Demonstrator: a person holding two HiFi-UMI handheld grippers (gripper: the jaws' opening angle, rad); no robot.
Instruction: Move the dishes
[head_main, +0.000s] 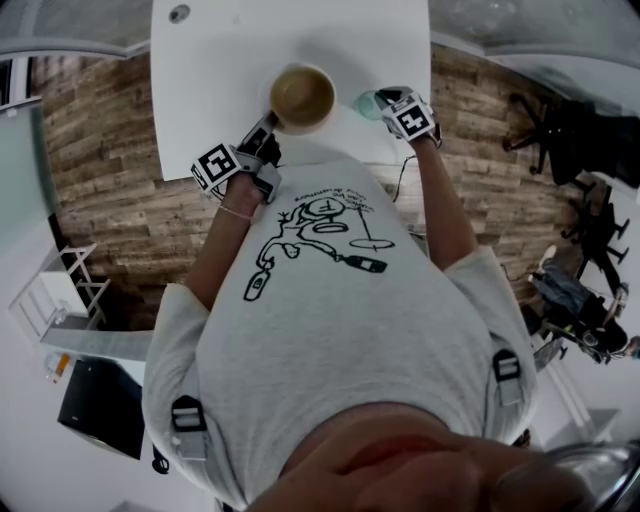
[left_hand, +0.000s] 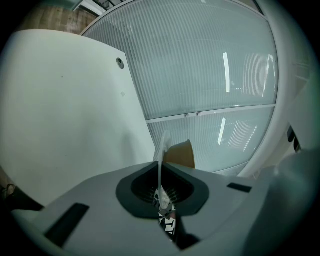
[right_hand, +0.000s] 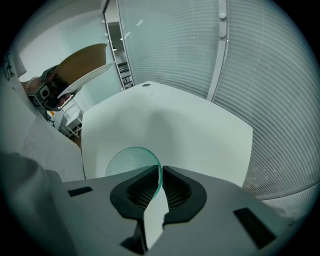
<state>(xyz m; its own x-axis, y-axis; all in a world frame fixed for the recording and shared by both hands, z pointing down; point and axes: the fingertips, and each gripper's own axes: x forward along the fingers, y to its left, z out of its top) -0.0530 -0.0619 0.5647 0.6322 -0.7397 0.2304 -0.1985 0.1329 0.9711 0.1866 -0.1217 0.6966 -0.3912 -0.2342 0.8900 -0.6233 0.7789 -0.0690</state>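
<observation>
A brown-glazed bowl with a white rim (head_main: 302, 97) hangs above the white table (head_main: 220, 80), held by its rim in my left gripper (head_main: 262, 128). In the left gripper view the bowl (left_hand: 180, 152) shows edge-on, its rim pinched between the shut jaws of the left gripper (left_hand: 161, 187). My right gripper (head_main: 392, 108) is shut on the edge of a small green textured glass plate (head_main: 368, 104). The right gripper view shows the glass plate (right_hand: 131, 161) clamped in the right gripper (right_hand: 159, 182), low over the table (right_hand: 190, 135), with the bowl (right_hand: 82, 62) at upper left.
The white table has a small round hole (head_main: 179, 13) near its far left. Frosted glass walls (right_hand: 260, 75) stand behind it. Wooden floor (head_main: 110, 190) surrounds the table; black office chairs (head_main: 560, 130) stand at right and a white stand (head_main: 60, 290) at left.
</observation>
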